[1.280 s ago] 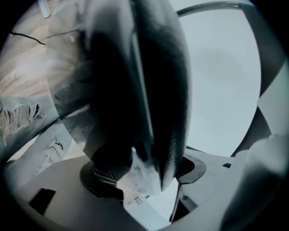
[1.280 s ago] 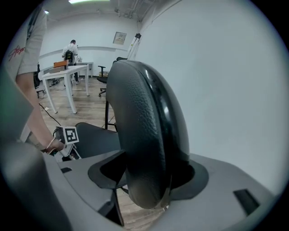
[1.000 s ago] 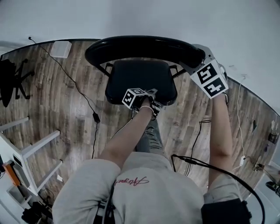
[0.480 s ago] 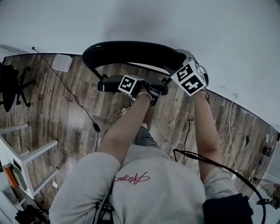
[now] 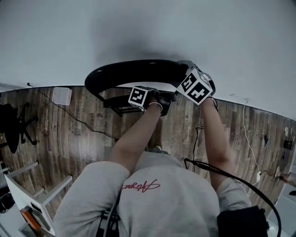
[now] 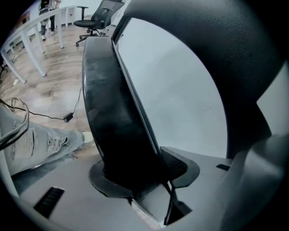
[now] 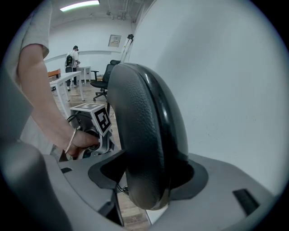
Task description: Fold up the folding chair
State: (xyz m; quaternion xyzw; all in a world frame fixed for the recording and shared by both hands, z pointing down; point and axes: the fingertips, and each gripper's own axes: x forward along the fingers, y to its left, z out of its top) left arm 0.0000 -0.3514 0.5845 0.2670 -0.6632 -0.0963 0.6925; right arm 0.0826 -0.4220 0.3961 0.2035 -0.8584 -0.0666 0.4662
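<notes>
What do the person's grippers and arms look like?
The left gripper and right gripper are grey plastic, each topped by a white cube with black square markers. The left one's jaws have just been closing round the black padded chair seat. Grey short-sleeved T-shirt; thin bracelet on the left wrist.

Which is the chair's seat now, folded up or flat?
Folded up, nearly: the seat stands on edge close to the backrest.

You face a plain white wall that fills the upper part of the head view. Below it lies a wood-plank floor. A black office chair stands at far left and white table frames at lower left. In the right gripper view, a ceiling light strip glows at the top.
</notes>
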